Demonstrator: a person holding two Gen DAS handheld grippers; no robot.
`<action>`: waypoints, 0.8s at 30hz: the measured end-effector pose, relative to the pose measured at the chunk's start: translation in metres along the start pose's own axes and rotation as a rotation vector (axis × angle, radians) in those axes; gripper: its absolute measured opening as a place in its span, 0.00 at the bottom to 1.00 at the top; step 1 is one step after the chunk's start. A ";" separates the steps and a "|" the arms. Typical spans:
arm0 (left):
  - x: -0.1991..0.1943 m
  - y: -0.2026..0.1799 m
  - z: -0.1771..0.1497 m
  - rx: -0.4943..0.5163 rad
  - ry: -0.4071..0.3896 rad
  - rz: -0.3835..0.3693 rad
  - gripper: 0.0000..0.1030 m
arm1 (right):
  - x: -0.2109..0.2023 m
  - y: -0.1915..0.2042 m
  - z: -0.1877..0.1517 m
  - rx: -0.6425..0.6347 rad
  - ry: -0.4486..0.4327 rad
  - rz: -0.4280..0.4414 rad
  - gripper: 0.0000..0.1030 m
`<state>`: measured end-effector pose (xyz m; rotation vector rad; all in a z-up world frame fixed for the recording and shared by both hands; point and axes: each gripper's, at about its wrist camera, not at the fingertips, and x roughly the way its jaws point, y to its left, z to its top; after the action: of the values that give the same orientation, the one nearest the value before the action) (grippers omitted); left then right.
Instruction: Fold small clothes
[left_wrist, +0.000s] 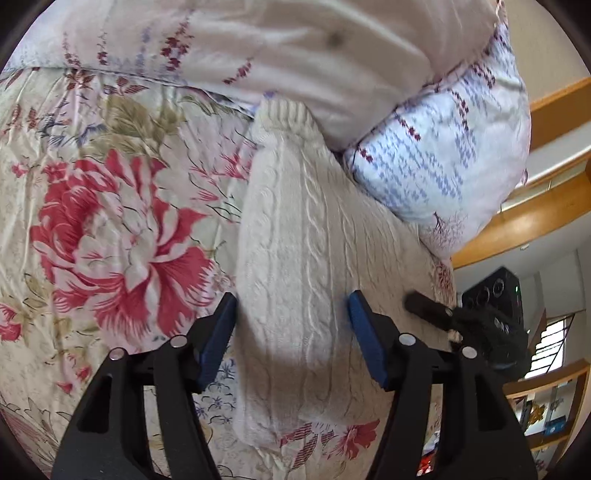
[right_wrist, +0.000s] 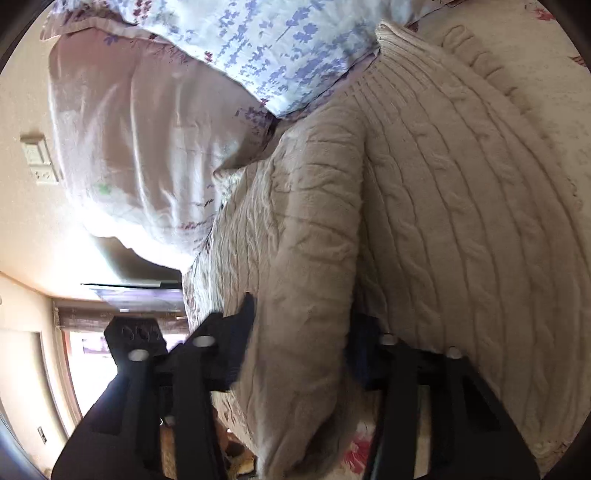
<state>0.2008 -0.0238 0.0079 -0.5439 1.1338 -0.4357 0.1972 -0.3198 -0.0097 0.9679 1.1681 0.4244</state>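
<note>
Both claws straddle the cream knit sweater (left_wrist: 295, 236) on the bed (left_wrist: 92, 184). The left claw (left_wrist: 291, 314) and right claw (right_wrist: 299, 325) stand released, spread to pinch a fold.

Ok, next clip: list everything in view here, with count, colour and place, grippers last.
sweater: one, cream cable-knit, on the bed, a folded part between each gripper's fingers
bedspread: one, cream with red flowers, under the sweater
pillows: two, white with blue-purple print, beyond the sweater
wall sockets: two plates, white, on the beige wall
wooden shelving: light brown, at right edge
left gripper: black, blue pads, open around the sweater
right gripper: black, open around the sweater fold
</note>
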 end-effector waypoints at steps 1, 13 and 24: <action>0.000 -0.001 0.000 0.004 0.002 0.003 0.62 | 0.002 0.000 0.002 0.004 -0.021 0.002 0.22; -0.006 -0.015 0.004 0.004 -0.018 -0.089 0.65 | -0.062 0.096 0.006 -0.506 -0.319 -0.326 0.18; 0.010 -0.031 -0.010 0.089 0.057 -0.091 0.65 | -0.076 0.021 0.001 -0.361 -0.275 -0.394 0.18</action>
<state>0.1940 -0.0560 0.0165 -0.5095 1.1412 -0.5809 0.1740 -0.3643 0.0508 0.4499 0.9592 0.1682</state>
